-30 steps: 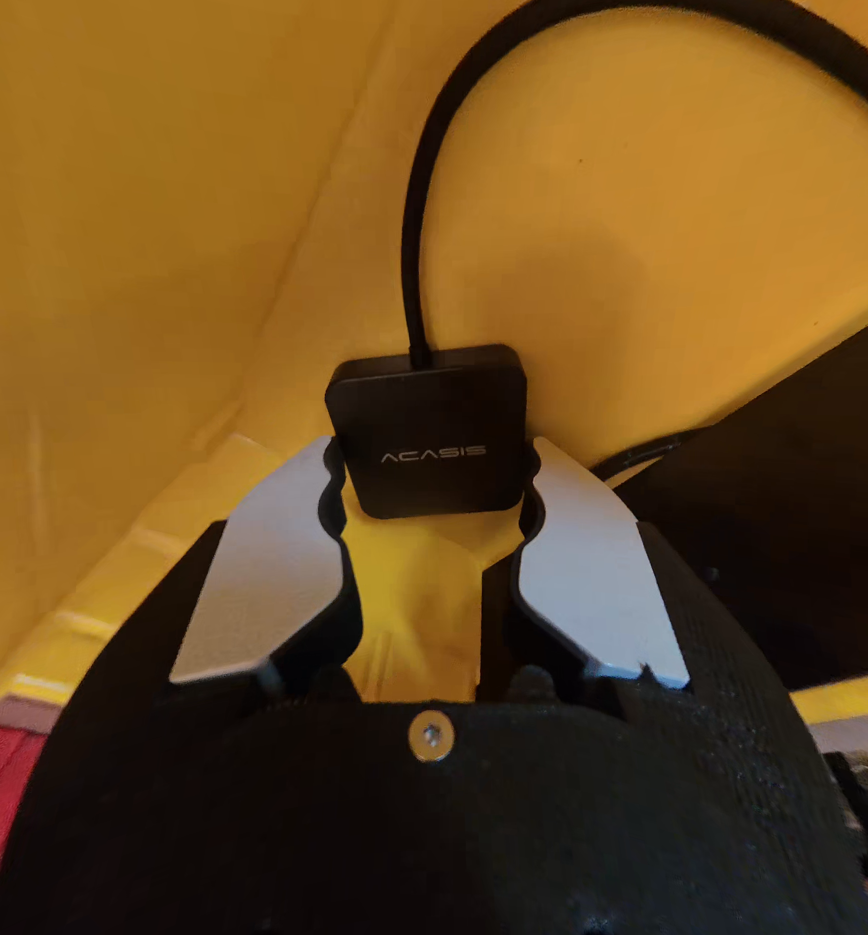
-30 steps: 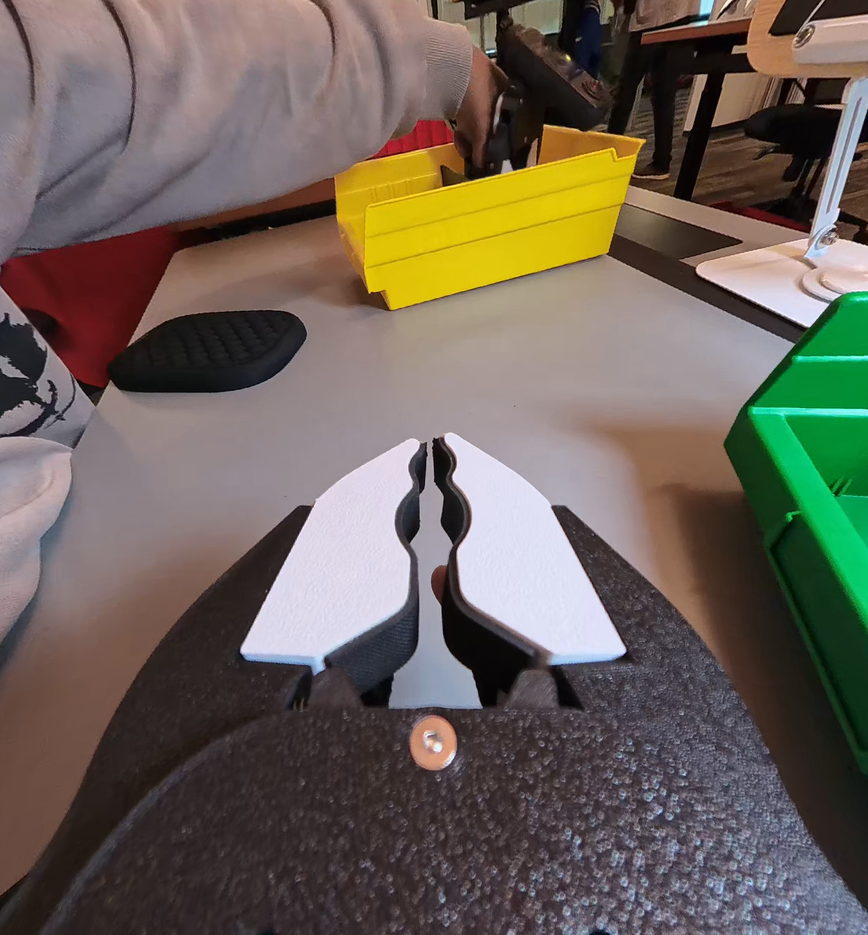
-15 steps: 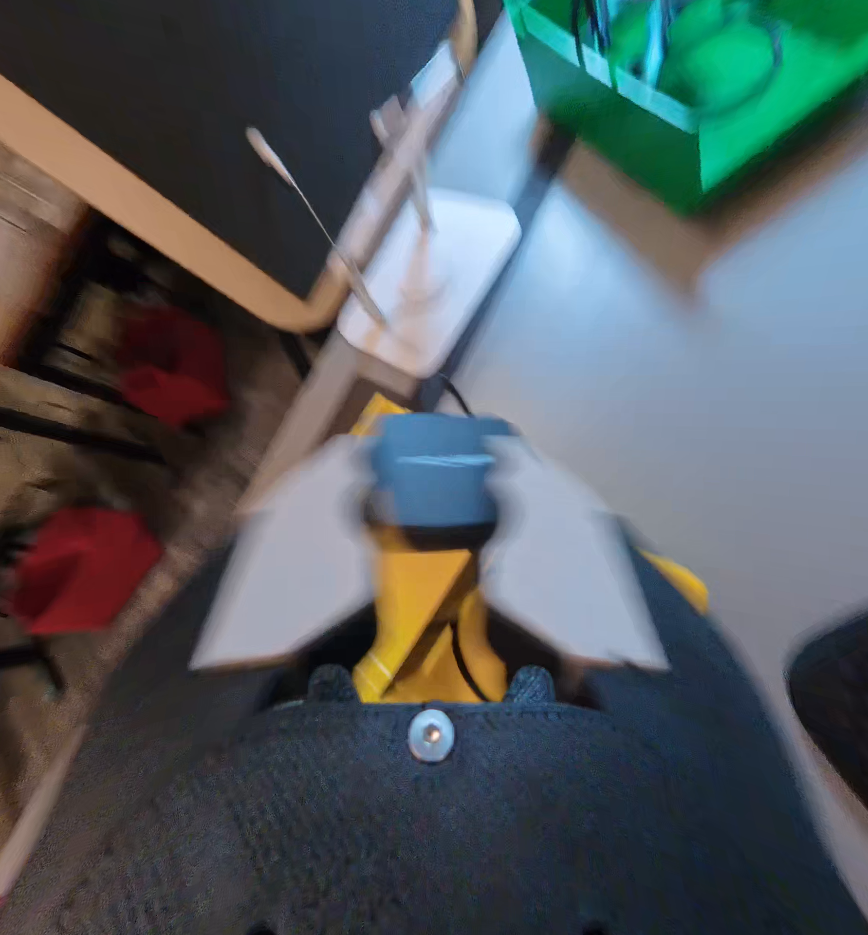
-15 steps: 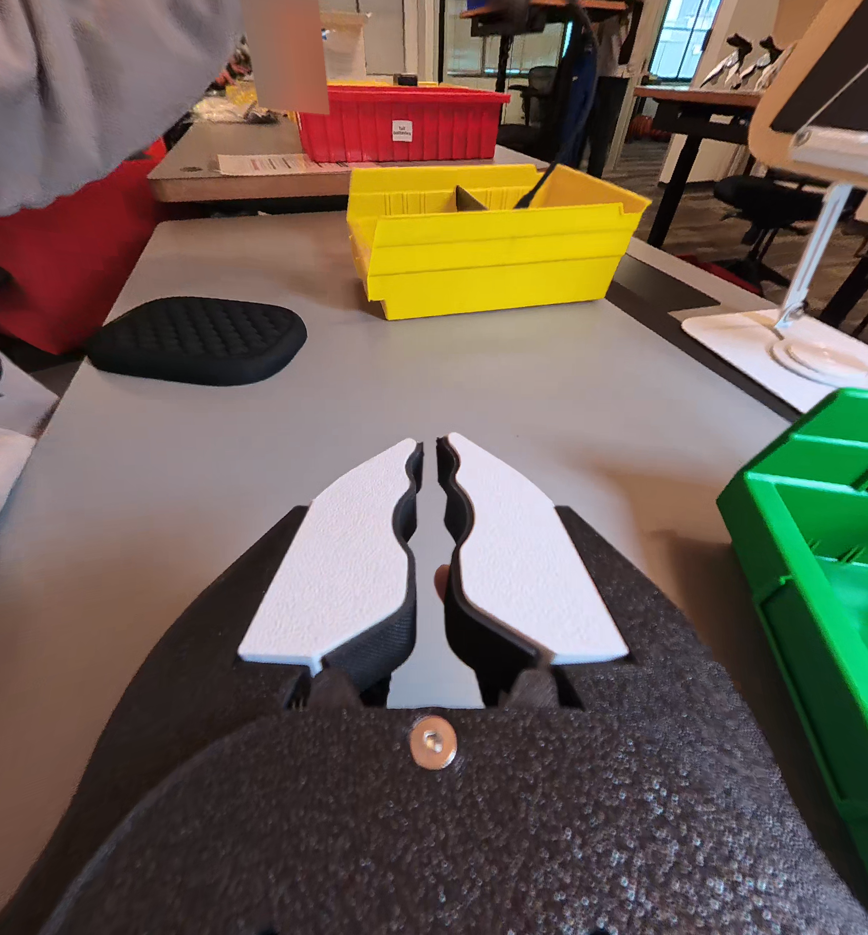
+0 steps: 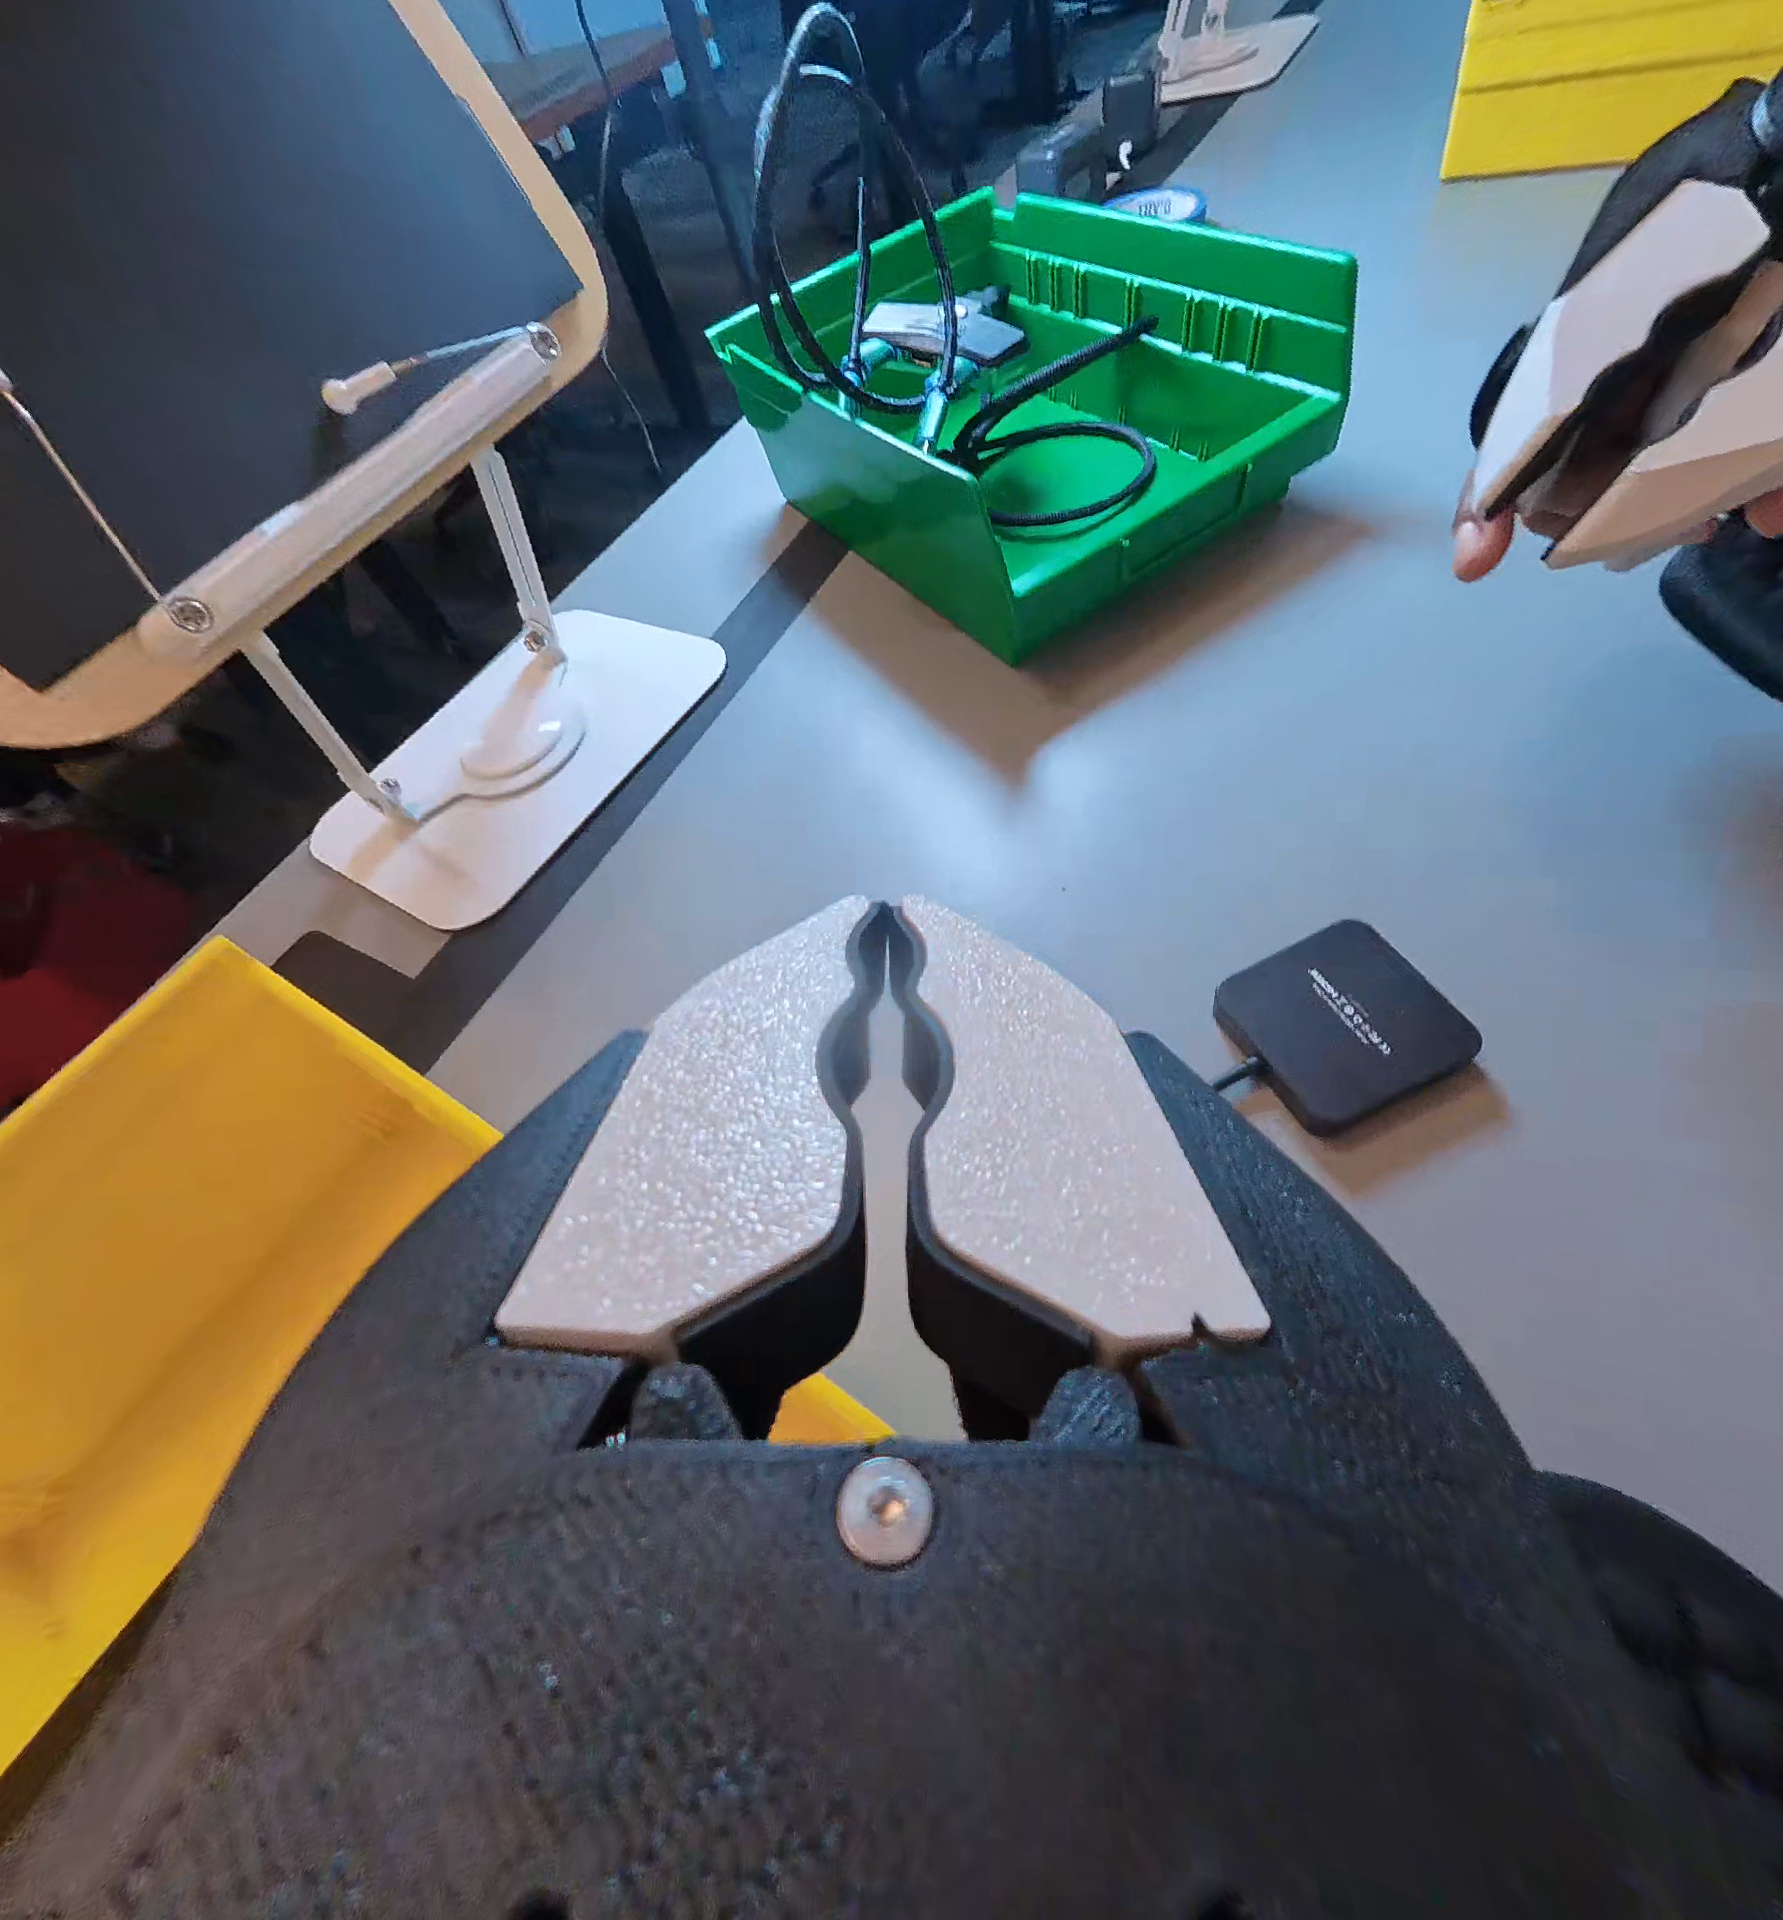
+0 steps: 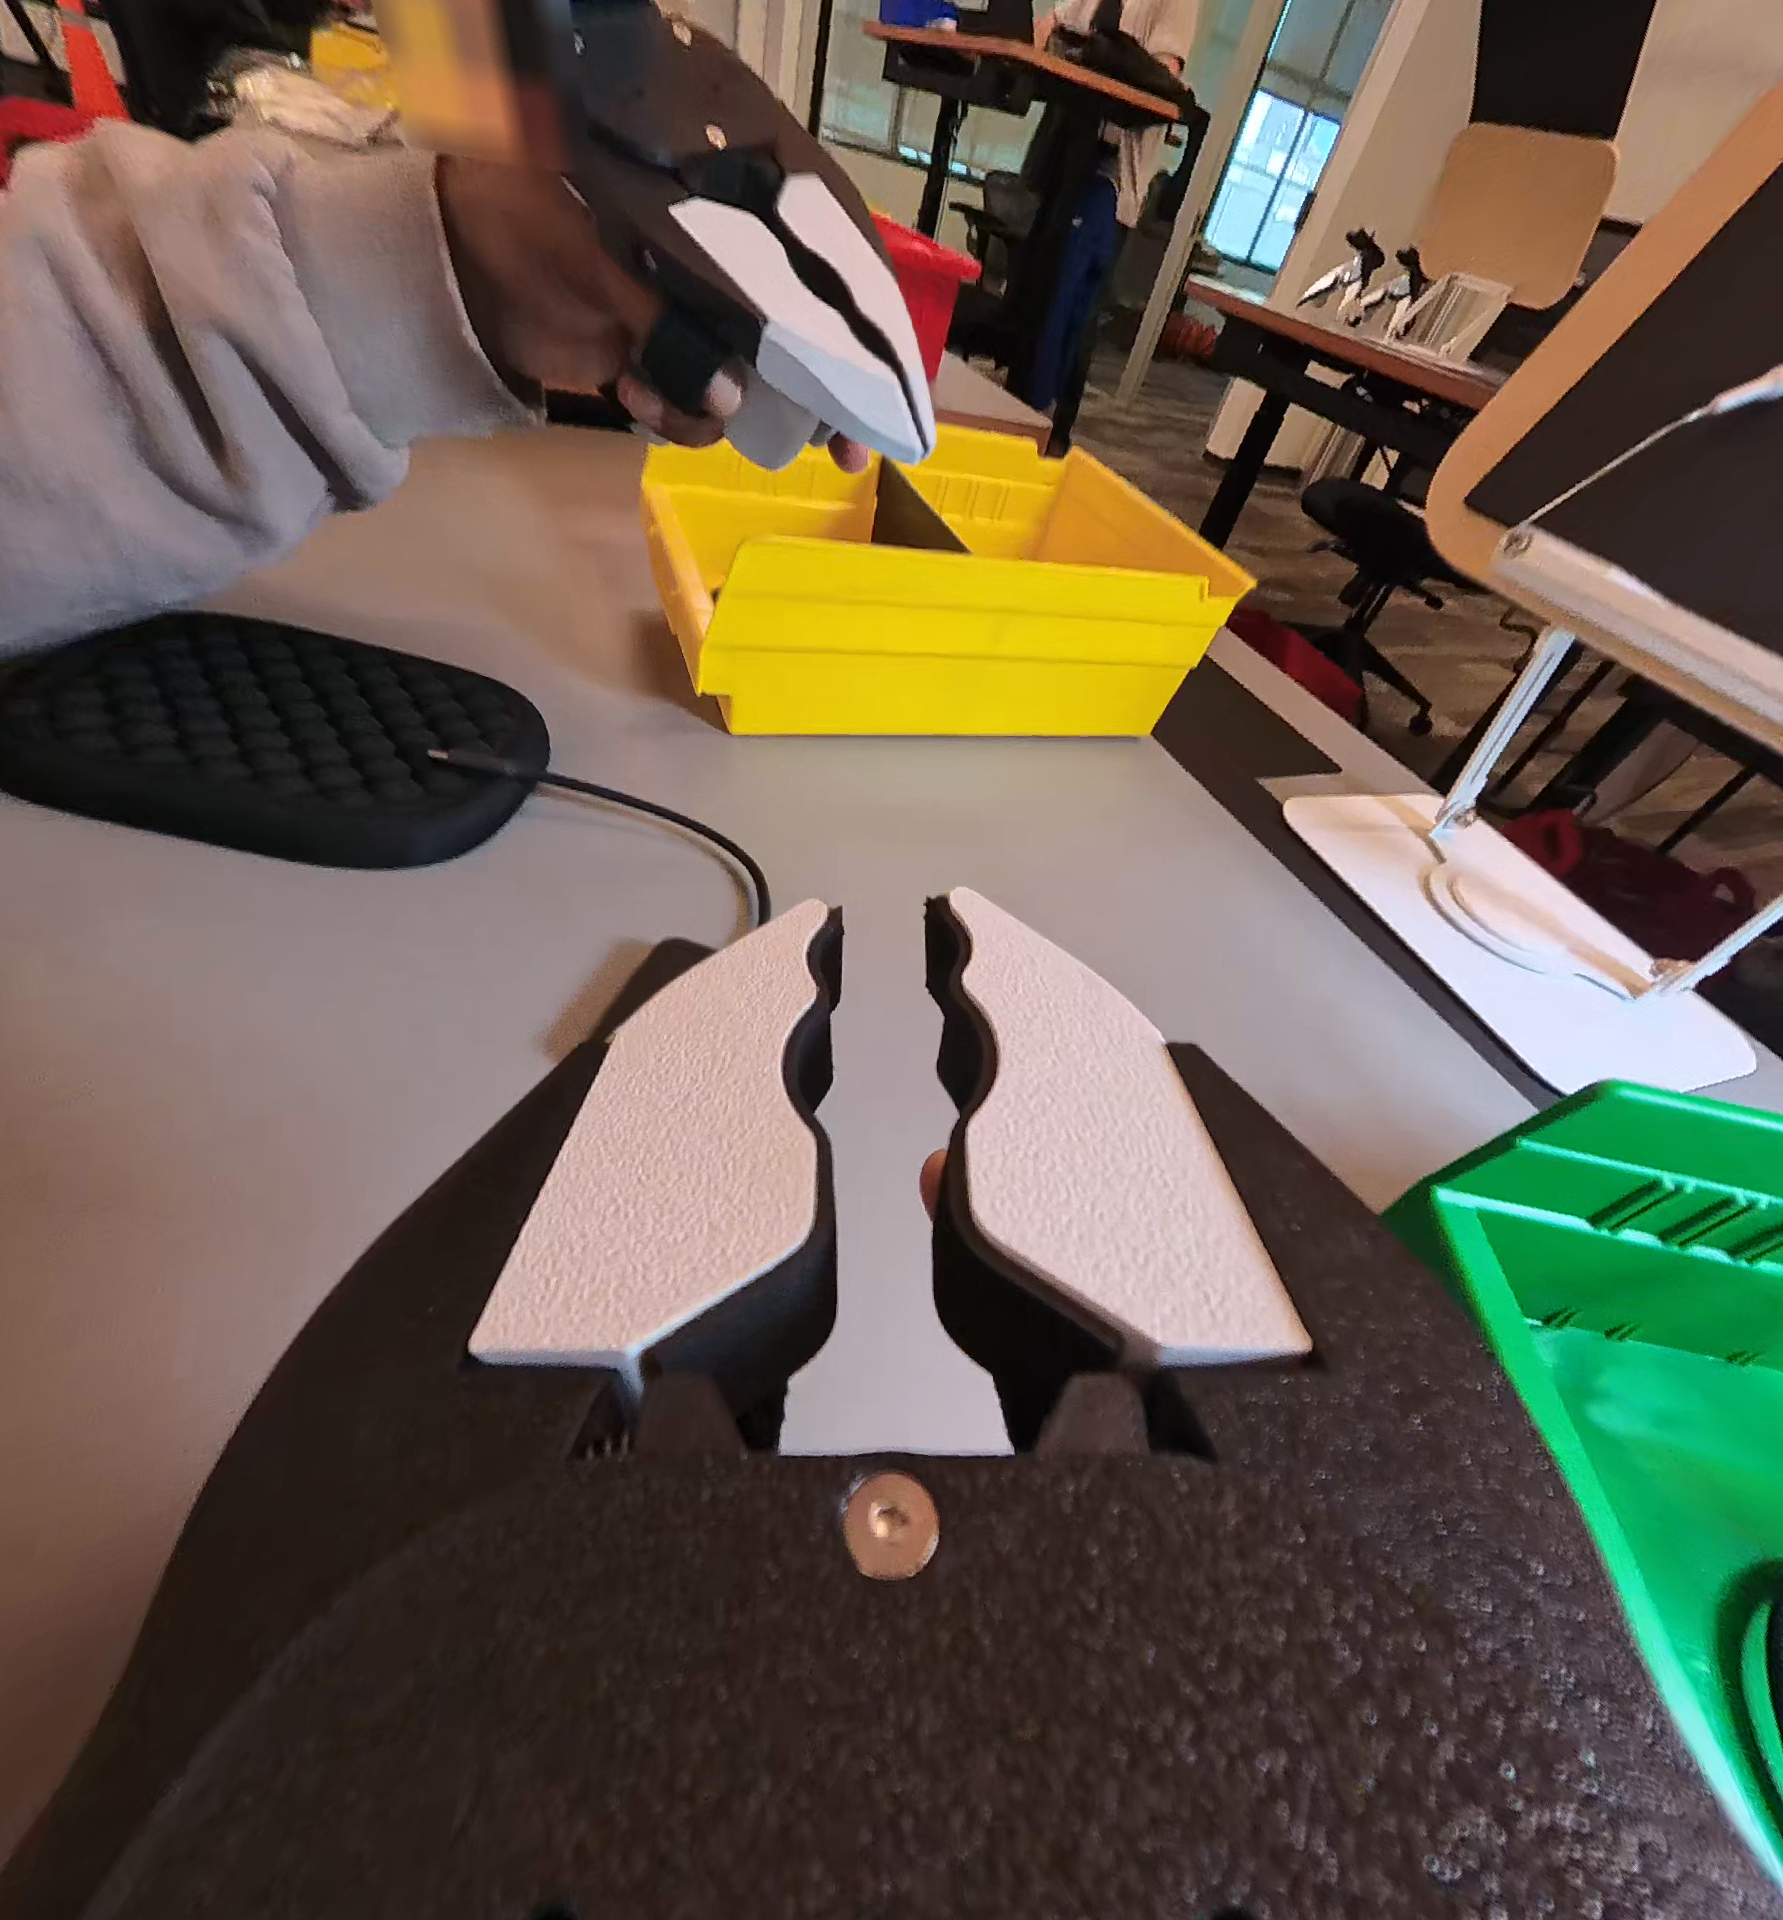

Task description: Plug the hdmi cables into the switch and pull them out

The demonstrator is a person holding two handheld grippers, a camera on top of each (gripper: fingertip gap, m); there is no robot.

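Observation:
The black square switch [image 5: 1346,1023] lies flat on the grey table [image 5: 1178,790], just right of my left gripper [image 5: 887,916], which is shut and empty above the table. The switch's thin black cable [image 6: 658,816] runs across the table and goes behind my right gripper [image 6: 882,920], which hides the switch in the right wrist view. My right gripper is open a little and empty. Black braided HDMI cables [image 5: 1063,488] lie coiled in the green bin [image 5: 970,540]. The right gripper [image 5: 1510,520] also shows at the far right of the left wrist view. The left gripper [image 6: 902,436] shows above the yellow bin [image 6: 928,644].
A black dimpled pad [image 6: 243,727] lies at the table's left in the right wrist view. A tablet on a white stand [image 5: 513,790] stands at the table's far edge. The green bin [image 6: 1645,1299] is close on the right. A grey sleeve [image 6: 139,364] reaches over the table. Some 20 cm of space lies between my two pairs of fingers.
My left gripper lifted the switch out of the yellow bin, let it go on the table, and shut. My right gripper opened slightly and moved forward.

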